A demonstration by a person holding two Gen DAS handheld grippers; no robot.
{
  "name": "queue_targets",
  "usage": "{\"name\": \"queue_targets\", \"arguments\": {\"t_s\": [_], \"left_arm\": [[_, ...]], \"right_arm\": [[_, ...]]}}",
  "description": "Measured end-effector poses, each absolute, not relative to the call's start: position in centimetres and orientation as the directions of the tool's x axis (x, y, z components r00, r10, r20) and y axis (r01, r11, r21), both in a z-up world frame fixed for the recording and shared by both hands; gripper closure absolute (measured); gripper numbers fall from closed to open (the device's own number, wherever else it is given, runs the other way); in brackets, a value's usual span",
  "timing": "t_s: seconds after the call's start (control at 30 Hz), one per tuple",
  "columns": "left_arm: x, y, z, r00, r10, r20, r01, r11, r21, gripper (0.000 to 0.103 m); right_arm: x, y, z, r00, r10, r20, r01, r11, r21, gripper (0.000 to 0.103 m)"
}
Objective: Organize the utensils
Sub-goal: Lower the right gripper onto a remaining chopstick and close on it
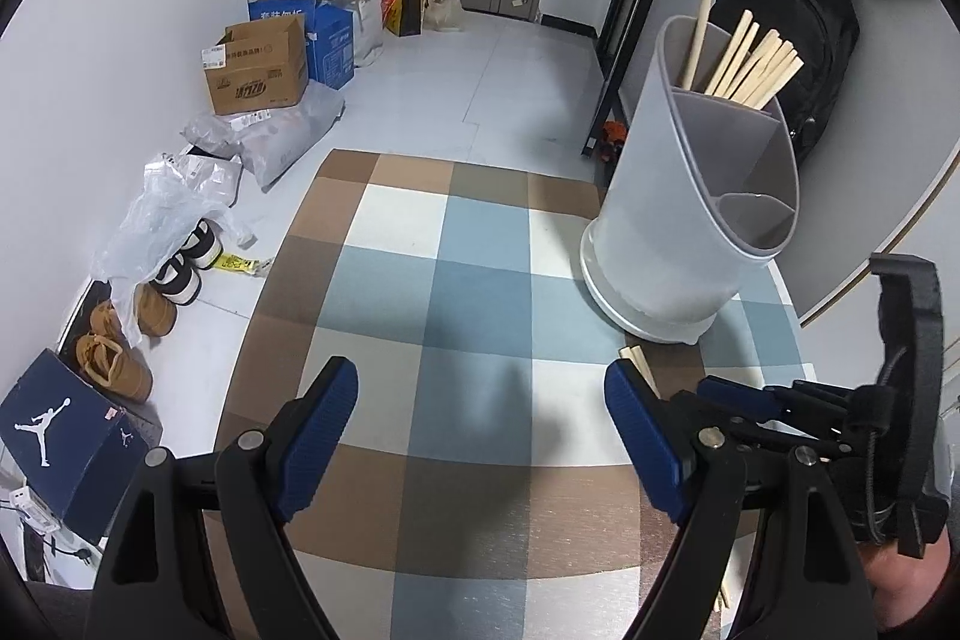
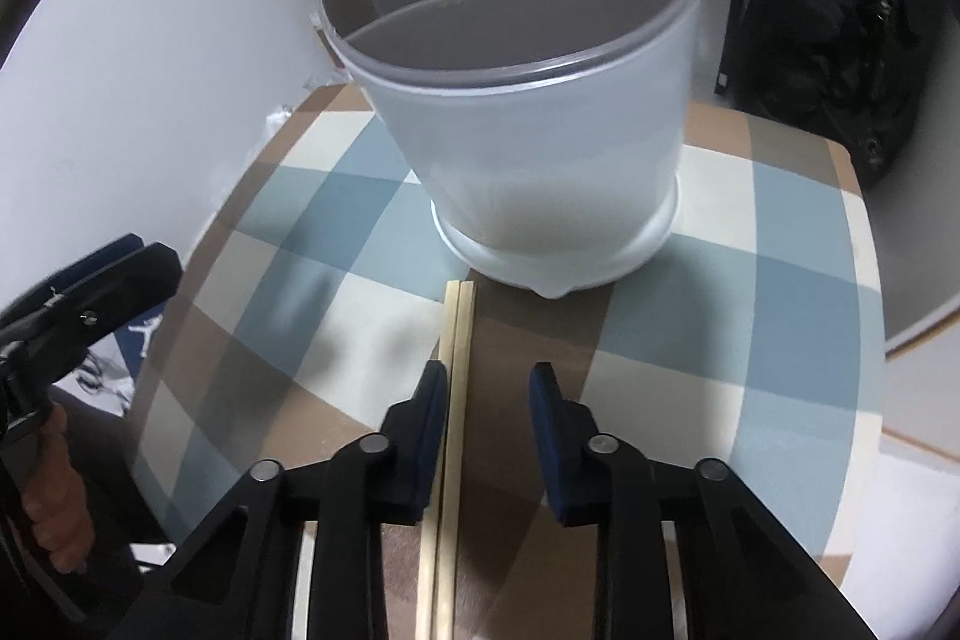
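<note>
A pair of wooden chopsticks (image 2: 456,340) lies on the checked tablecloth (image 2: 780,310), its far end just short of the grey divided utensil holder (image 2: 540,148). My right gripper (image 2: 489,373) straddles the pair. The left pad is next to the sticks and the right pad stands well apart, so the jaws are open. In the left wrist view the holder (image 1: 678,232) stands at the right with several chopsticks (image 1: 750,64) in its back compartment. My left gripper (image 1: 480,376) hovers wide open over bare cloth (image 1: 480,280), with the right gripper (image 1: 714,391) beside it on the loose chopsticks (image 1: 639,361).
A black backpack (image 1: 780,40) leans behind the holder. On the floor to the left are cardboard boxes (image 1: 258,70), plastic bags (image 1: 162,214), shoes (image 1: 120,364) and a blue shoe box (image 1: 66,442). A hand (image 2: 54,508) holds the left gripper at the table's left edge.
</note>
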State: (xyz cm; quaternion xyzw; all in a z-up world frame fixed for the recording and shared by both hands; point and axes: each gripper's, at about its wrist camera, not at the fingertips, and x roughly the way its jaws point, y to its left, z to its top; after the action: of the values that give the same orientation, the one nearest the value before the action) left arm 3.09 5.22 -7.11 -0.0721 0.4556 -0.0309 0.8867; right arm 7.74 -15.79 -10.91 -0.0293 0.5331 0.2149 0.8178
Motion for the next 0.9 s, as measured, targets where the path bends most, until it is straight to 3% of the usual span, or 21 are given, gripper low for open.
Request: {"name": "queue_targets", "arguments": {"t_s": [0.1,0.4,0.57,0.77,0.9], "left_arm": [[3.3,5.4,-7.3,0.582,-0.113,-0.806,-0.015,0.989,-0.15,0.022],[3.8,6.3,-7.5,0.574,-0.082,-0.815,-0.058,0.988,-0.14,0.022],[3.8,6.5,-7.4,0.584,-0.064,-0.809,-0.064,0.99,-0.125,0.022],[3.9,7.5,-7.7,0.575,-0.064,-0.816,-0.082,0.987,-0.135,0.022],[3.8,7.9,-8.1,0.566,-0.061,-0.822,-0.087,0.987,-0.133,0.022]], "right_arm": [[8.0,-15.0,-11.4,0.338,0.272,-0.901,-0.402,0.907,0.123,0.086],[8.5,-12.9,-11.4,0.355,0.217,-0.909,-0.459,0.888,0.032,0.086],[9.5,-12.3,-11.3,0.359,0.182,-0.915,-0.438,0.899,0.007,0.087],[9.8,-12.1,-11.4,0.341,0.183,-0.922,-0.418,0.908,0.026,0.099],[9.2,-13.2,-11.4,0.33,0.174,-0.928,-0.4,0.916,0.029,0.098]]}}
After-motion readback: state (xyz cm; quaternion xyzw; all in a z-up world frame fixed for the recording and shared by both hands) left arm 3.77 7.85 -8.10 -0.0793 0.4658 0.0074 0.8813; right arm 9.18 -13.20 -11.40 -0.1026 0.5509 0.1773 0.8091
